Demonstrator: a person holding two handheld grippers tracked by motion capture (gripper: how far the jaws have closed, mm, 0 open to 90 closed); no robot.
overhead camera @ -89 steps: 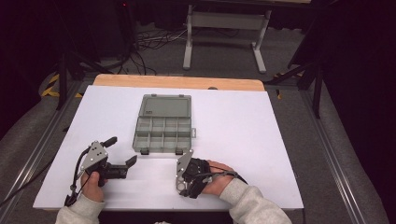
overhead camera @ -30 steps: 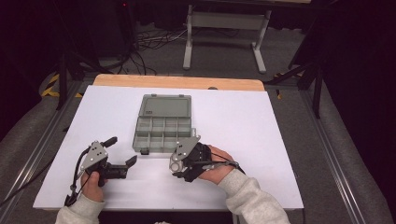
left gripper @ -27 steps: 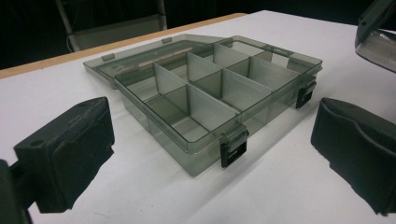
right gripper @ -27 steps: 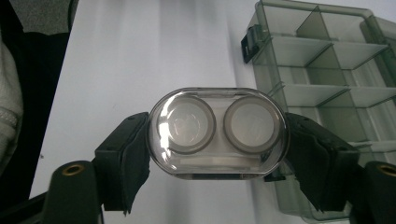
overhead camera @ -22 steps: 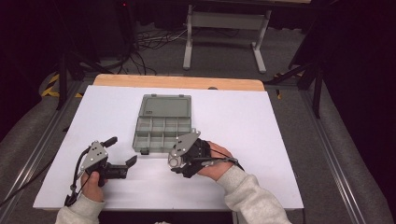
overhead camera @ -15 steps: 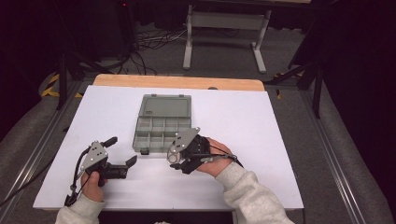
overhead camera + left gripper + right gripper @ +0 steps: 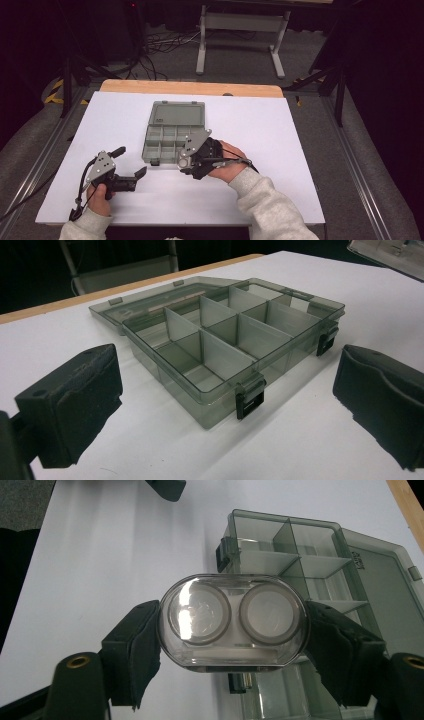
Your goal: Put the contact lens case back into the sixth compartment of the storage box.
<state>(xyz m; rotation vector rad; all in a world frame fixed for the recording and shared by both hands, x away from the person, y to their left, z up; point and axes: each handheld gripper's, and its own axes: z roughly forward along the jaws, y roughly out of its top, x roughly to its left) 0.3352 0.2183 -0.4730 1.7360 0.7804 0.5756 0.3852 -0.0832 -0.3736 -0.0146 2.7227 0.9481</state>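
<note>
Where the right gripper [image 7: 186, 161] hangs over the near right corner of the compartment box [image 7: 170, 140] in the high view, its jaws and load are hidden under its grey plate and the person's right hand [image 7: 227, 161]. From the right gripper view the load is plain: a clear oval case [image 7: 233, 621] with two round wells (their contents cannot be made out) is pinched end to end between the two black pads [image 7: 134, 651], held above the box's near edge. Part of the box [image 7: 310, 555] lies behind the case, so the compartments under it are cut off from sight.

The box, grey and translucent, sits at the middle of the white table [image 7: 310, 150] with its lid [image 7: 178, 113] folded flat on the far side. Seen from the left gripper view, its compartments [image 7: 235, 335] look bare, and two dark latches [image 7: 250, 399] hang on its near wall.

Left of the box and nearer the person, the left gripper [image 7: 132, 162] rests in the left hand [image 7: 100, 195], well apart from the box. Its jaws stand spread wide, with nothing between the pads [image 7: 75, 402] and the box framed in the gap.
</note>
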